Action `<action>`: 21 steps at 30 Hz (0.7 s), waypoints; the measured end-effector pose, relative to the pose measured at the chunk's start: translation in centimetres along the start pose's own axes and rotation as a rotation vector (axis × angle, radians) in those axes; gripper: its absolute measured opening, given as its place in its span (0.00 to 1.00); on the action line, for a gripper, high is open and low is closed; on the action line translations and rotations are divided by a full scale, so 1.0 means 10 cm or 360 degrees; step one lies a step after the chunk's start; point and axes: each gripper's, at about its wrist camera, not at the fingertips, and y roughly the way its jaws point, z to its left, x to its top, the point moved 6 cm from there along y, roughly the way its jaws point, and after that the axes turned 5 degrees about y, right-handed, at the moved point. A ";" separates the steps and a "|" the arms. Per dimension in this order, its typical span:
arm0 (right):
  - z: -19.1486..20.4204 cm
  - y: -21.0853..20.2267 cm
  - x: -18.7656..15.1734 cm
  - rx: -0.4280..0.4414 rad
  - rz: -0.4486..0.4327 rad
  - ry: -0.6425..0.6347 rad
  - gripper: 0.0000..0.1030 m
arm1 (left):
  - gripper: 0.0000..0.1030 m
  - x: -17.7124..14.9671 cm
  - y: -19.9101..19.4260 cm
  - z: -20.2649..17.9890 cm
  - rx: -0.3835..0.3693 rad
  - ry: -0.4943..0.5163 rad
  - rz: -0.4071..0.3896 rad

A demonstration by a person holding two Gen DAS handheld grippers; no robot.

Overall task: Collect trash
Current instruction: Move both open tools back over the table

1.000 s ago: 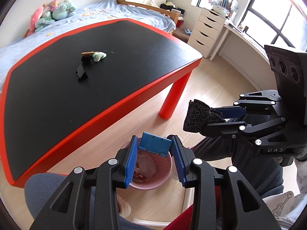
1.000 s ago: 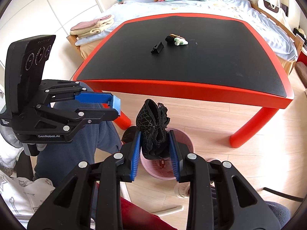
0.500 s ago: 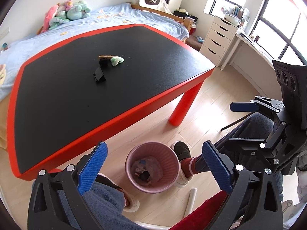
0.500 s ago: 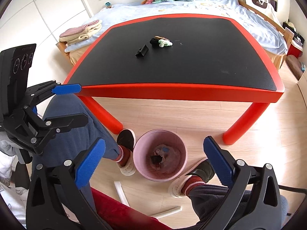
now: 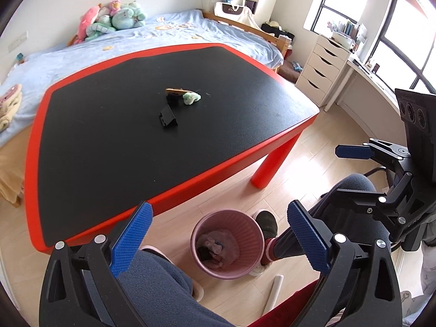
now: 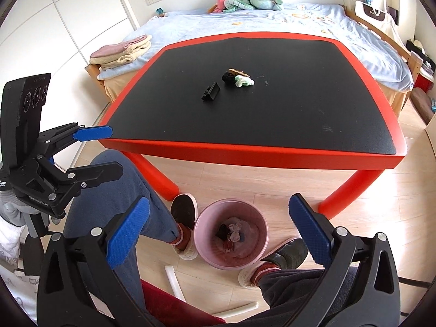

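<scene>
Trash lies in the pink bin; above the bin we hold left claw and right claw spread, empty.

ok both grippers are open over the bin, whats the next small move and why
Probably reach the left gripper forward to the black clip-like piece, the nearest scrap on the table. Both it and the right gripper are open with nothing between the fingers, the pink bin already holds scraps, and a black bit, a green wad and a tan piece also remain.
</scene>
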 end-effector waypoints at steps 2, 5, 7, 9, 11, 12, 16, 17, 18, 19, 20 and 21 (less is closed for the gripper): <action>-0.01 0.00 0.09 0.0003 -0.0012 -0.0001 0.97 | 0.93 0.05 0.02 0.06 0.0009 -0.0014 -0.0005; -0.04 0.01 0.25 -0.0004 -0.0032 -0.0006 0.97 | 0.93 0.16 0.03 0.11 0.0016 -0.0008 -0.0018; -0.05 0.03 0.35 -0.0007 -0.0037 -0.0012 0.97 | 0.93 0.24 0.04 0.16 0.0022 0.0009 -0.0028; -0.06 0.05 0.45 -0.0017 -0.0042 -0.0027 0.97 | 0.93 0.32 0.05 0.21 0.0023 0.0028 -0.0035; -0.07 0.08 0.56 -0.0019 -0.0047 -0.0032 0.97 | 0.93 0.40 0.08 0.26 0.0026 0.0051 -0.0037; -0.08 0.10 0.61 -0.0019 -0.0048 -0.0033 0.97 | 0.93 0.44 0.10 0.28 0.0025 0.0064 -0.0033; -0.12 0.21 0.81 -0.0031 -0.0036 -0.0051 0.97 | 0.93 0.56 0.22 0.35 -0.0008 0.0128 -0.0006; -0.13 0.24 0.86 -0.0031 -0.0031 -0.0053 0.97 | 0.93 0.59 0.25 0.37 -0.0016 0.0148 0.0002; -0.14 0.28 0.91 -0.0035 -0.0026 -0.0057 0.97 | 0.93 0.60 0.28 0.39 -0.0025 0.0163 0.0002; -0.15 0.31 0.96 -0.0040 -0.0022 -0.0063 0.97 | 0.93 0.63 0.32 0.41 -0.0050 0.0183 0.0005; -0.16 0.35 1.01 -0.0045 -0.0017 -0.0068 0.97 | 0.93 0.65 0.34 0.41 -0.0067 0.0198 0.0008; -0.17 0.39 1.06 -0.0051 -0.0012 -0.0070 0.97 | 0.93 0.68 0.38 0.43 -0.0077 0.0221 0.0010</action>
